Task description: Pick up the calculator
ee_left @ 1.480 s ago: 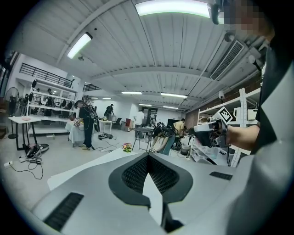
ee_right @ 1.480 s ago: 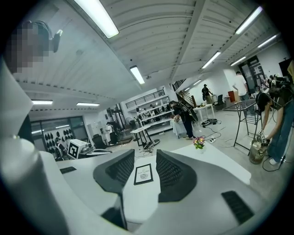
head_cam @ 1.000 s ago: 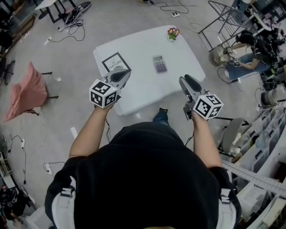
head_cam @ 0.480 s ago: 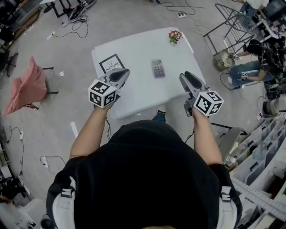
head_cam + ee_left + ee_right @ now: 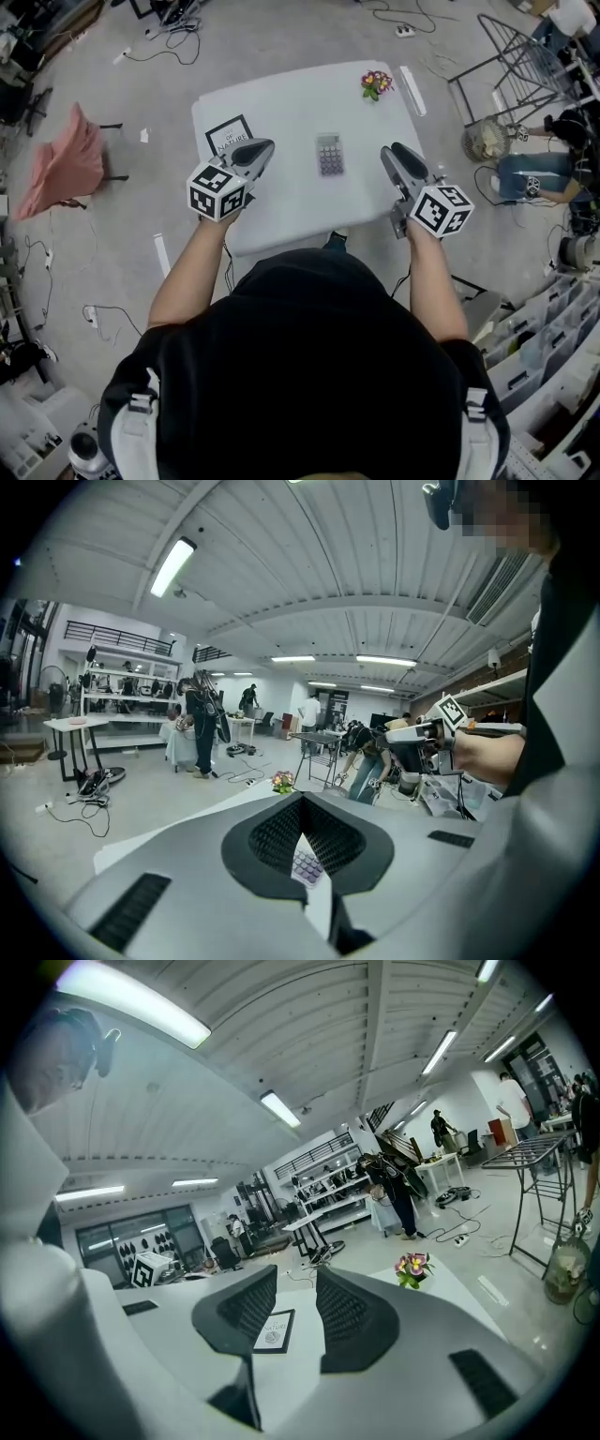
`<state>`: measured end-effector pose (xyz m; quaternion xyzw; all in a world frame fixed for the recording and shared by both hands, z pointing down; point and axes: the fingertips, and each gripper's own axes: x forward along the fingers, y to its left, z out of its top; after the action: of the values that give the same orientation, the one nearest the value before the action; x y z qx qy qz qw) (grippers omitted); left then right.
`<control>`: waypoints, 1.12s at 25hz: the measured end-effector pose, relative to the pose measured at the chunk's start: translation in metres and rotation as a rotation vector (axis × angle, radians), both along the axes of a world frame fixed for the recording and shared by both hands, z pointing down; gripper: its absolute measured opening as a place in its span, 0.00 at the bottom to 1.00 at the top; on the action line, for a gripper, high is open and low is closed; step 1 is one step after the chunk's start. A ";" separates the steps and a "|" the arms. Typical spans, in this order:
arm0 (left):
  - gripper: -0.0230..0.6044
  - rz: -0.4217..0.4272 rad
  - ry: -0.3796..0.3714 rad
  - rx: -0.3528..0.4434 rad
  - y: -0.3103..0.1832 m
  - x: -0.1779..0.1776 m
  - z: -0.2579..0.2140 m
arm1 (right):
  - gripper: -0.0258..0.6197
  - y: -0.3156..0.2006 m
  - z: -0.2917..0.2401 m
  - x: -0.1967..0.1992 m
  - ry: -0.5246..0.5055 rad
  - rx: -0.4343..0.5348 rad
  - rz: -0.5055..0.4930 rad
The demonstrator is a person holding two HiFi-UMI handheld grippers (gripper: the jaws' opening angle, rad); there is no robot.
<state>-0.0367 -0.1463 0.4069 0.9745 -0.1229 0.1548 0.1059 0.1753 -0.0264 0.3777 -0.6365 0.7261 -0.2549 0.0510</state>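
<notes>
**Calculator Lies Untouched on Worktop**

The calculator [image 5: 329, 155] is seen flat at the centre of the white worktop [image 5: 291, 98], upper middle of the head view, between both claws. The left claw [image 5: 263, 145] is pressed together at its tips. The right claw [image 5: 393, 151] is spread, with nothing between.

Table [image 5: 281, 112] smooth, matt; calculator [image 5: 329, 155] matt plastic; floor [image 5: 141, 216] smooth concrete; cloth [image 5: 66, 169] soft, matt.

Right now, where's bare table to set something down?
Bare: the far strip of the table between the Nature card and the flowers; the right side between the calculator and the table edge; the near edge between the left gripper and right gripper. Tightest: between card and calculator.
</notes>
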 end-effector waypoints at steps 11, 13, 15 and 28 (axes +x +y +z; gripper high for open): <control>0.06 -0.126 -0.040 -0.018 -0.023 0.043 0.001 | 0.26 -0.054 0.008 0.060 -0.045 -0.013 -0.125; 0.06 -0.152 -0.045 -0.021 -0.028 0.049 0.001 | 0.26 -0.066 0.009 0.068 -0.048 -0.015 -0.154; 0.06 -0.185 -0.047 -0.017 -0.035 0.052 0.001 | 0.26 -0.080 0.010 0.075 -0.052 -0.015 -0.181; 0.06 -0.412 -0.043 -0.002 -0.048 0.048 0.012 | 0.26 -0.134 0.040 0.090 -0.055 -0.043 -0.380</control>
<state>0.0113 -0.1942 0.4191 0.9251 -0.3219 0.1507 0.1335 0.2648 -0.1606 0.4173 -0.4816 0.8261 -0.2926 0.0083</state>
